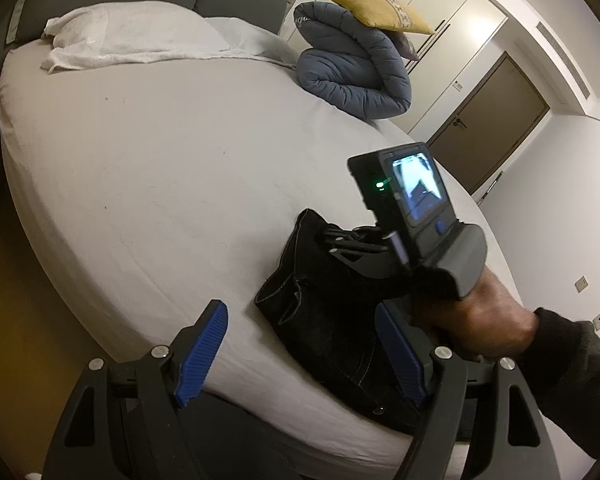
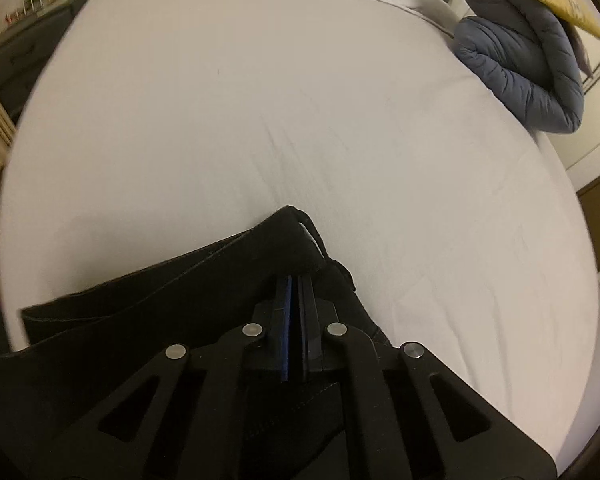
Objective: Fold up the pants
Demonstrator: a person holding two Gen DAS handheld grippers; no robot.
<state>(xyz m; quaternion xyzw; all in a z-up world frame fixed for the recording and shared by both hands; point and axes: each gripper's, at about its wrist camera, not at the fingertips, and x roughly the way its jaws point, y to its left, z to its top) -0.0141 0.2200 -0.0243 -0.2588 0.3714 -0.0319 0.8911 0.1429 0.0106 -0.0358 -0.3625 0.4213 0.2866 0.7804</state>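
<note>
So, closest to the left wrist camera, the left gripper with its black frame and ribbed blue pads is held spread wide with nothing pinched; one pad sits over bare sheet, the other over dark fabric. The black denim pants are bunched in a partly folded heap at the near edge of the round bed with the pale grey fitted sheet. The right gripper is seen pressed fully together, its tips tucked under a raised fold of the pants; whether cloth is actually pinched between the pads can't be made out. In the left view it's gripped by a bare hand in a dark sleeve, a small lit screen mounted on its back. Further off, a white towel-covered pillow is laid by the headboard, and a rolled blue-grey quilted duvet is topped with a mustard-yellow cushion.
</note>
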